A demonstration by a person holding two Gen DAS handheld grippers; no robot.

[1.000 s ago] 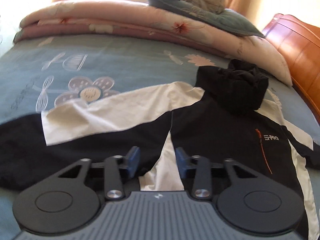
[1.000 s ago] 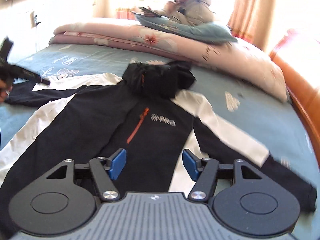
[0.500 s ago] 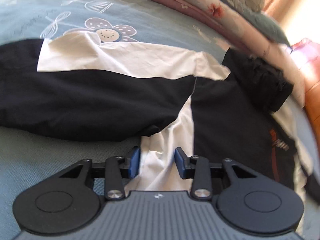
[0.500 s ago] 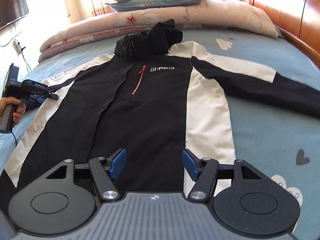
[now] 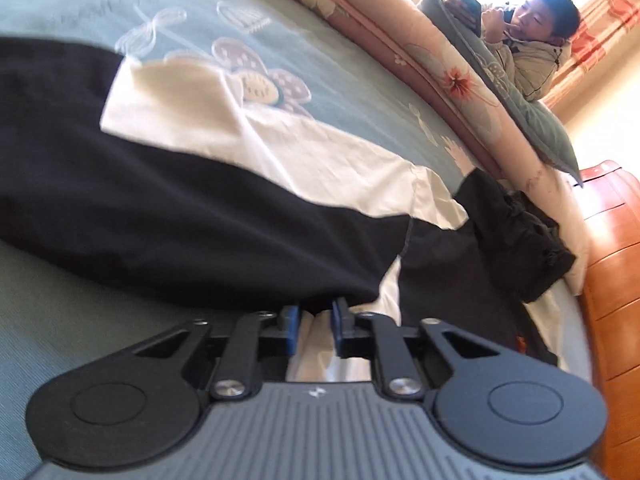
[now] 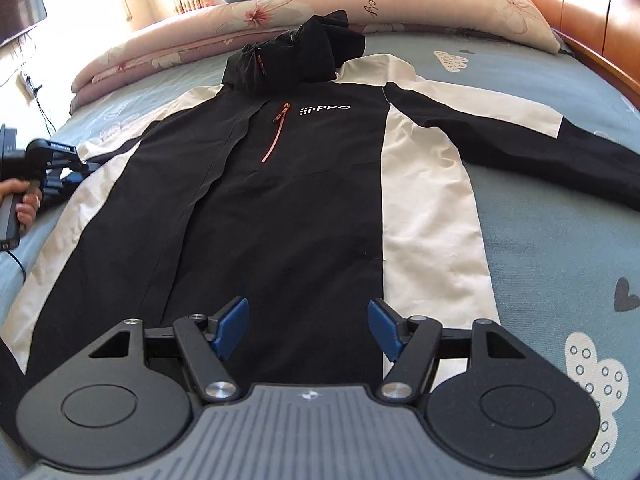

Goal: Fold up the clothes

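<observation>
A black and white jacket (image 6: 312, 200) lies front up on the blue bed sheet (image 6: 560, 260), sleeves spread, its black hood (image 6: 296, 56) bunched at the top. In the left wrist view my left gripper (image 5: 315, 322) is down at the jacket (image 5: 180, 220) where the sleeve meets the side. Its jaws are closing, and a fold of black and white cloth is pinched between the blue pads (image 5: 294, 320). The right wrist view shows that gripper (image 6: 68, 176) at the jacket's left edge, held by a hand (image 6: 20, 200). My right gripper (image 6: 308, 324) hovers over the lower front, its jaws opening, nothing between them.
A rolled floral quilt (image 6: 200, 36) runs along the far side of the bed. A person (image 5: 532, 40) leans on a grey-green pillow (image 5: 532, 120) behind it. The wooden headboard (image 6: 580, 4) stands at the right. A cable (image 6: 16, 264) trails from the left gripper's handle.
My left gripper has sunk onto the jacket near the sleeve seam and its jaws have narrowed on the cloth. My right gripper has come lower over the jacket's front. Both views have rolled.
</observation>
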